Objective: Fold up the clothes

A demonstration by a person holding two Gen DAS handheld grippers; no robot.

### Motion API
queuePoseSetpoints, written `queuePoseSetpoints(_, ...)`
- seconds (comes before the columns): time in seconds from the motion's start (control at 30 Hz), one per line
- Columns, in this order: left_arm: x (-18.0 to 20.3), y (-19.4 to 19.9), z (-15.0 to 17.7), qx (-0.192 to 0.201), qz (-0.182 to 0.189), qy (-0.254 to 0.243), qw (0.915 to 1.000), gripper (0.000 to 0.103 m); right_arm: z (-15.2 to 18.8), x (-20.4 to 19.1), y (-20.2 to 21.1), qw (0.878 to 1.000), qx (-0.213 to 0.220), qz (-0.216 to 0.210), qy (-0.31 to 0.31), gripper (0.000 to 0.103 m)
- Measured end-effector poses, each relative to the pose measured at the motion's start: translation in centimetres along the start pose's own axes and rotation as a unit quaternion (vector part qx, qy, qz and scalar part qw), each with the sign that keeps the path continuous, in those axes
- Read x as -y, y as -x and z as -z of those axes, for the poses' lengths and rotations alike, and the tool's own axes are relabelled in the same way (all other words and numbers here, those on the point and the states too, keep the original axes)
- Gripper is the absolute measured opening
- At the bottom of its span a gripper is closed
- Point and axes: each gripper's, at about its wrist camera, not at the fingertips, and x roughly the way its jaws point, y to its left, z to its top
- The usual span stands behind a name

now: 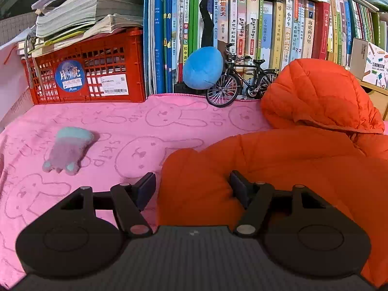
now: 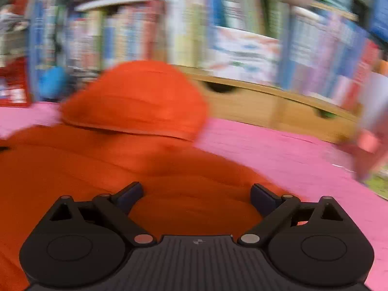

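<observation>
An orange puffy hooded jacket (image 1: 278, 160) lies on the pink rabbit-print blanket (image 1: 135, 131), its hood (image 1: 315, 92) toward the bookshelf. My left gripper (image 1: 192, 186) is open at the jacket's left edge: the left pad (image 1: 146, 186) is over the blanket and the right pad (image 1: 238, 189) over orange fabric, with a bulge of jacket between them. The right wrist view is blurred by motion. There my right gripper (image 2: 196, 194) stands wide open low over the jacket (image 2: 97, 160), and the hood (image 2: 135, 97) lies ahead of it.
A small plush toy (image 1: 66, 149) lies on the blanket at left. At the back stand a red crate (image 1: 89, 72), a blue plush ball (image 1: 202, 68), a model bicycle (image 1: 242, 80) and rows of books (image 1: 266, 24). A wooden drawer unit (image 2: 266, 104) borders the blanket (image 2: 291, 160) on the right.
</observation>
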Motion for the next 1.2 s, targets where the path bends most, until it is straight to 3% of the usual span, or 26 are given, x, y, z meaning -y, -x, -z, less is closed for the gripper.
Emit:
queuePoseSetpoints(0.1, 0.1, -0.3, 0.2, -0.002, 0.0, -0.009, 1.0, 0.071, 1.5, 3.3, -1.1, 0.997, -0.017, -0.03, -0.075, 0.103)
queuePoseSetpoints(0.4, 0.2, 0.3, 0.1, 0.003, -0.013, -0.019, 0.9997, 0.073, 1.8, 3.4, -2.1, 0.995, -0.032, -0.037, -0.092, 0.103)
queuePoseSetpoints(0.47, -1.0, 1.8, -0.4, 0.009, -0.001, -0.004, 1.0, 0.066, 1.5, 3.8, -1.3, 0.994, -0.025, -0.034, -0.101, 0.101)
queuePoseSetpoints(0.53, -2.4, 5.1, -1.0, 0.036, 0.015, 0.014, 0.9991, 0.066, 1.6, 4.2, 1.1, 0.992, -0.005, -0.047, -0.114, 0.1)
queuePoseSetpoints(0.67, -2.6, 11.7, -0.6, 0.1, 0.024, -0.03, 0.9943, 0.067, 1.9, 4.1, 6.4, 0.99, 0.031, -0.088, -0.108, 0.1)
queuePoseSetpoints(0.73, -1.9, 13.8, 0.6, 0.109, 0.041, -0.045, 0.9922, 0.067, 2.6, 3.3, 8.8, 0.987, 0.039, -0.116, -0.105, 0.1)
queuePoseSetpoints(0.83, 0.1, 15.2, 2.9, 0.103, 0.067, -0.07, 0.99, 0.068, 4.2, 1.6, 11.3, 0.982, 0.036, -0.155, -0.101, 0.1)
queuePoseSetpoints(1.0, 2.8, 14.2, 5.6, 0.068, 0.071, -0.092, 0.9908, 0.068, 5.9, -2.7, 12.9, 0.978, 0.022, -0.19, -0.077, 0.1)
queuePoseSetpoints(1.07, 3.0, 13.7, 6.3, 0.052, 0.07, -0.091, 0.992, 0.068, 6.3, -3.2, 13.0, 0.978, 0.01, -0.192, -0.082, 0.099)
queuePoseSetpoints(1.2, 1.8, 12.8, 7.7, 0.03, 0.042, -0.093, 0.9943, 0.068, 7.6, -2.0, 12.9, 0.985, -0.012, -0.15, -0.081, 0.099)
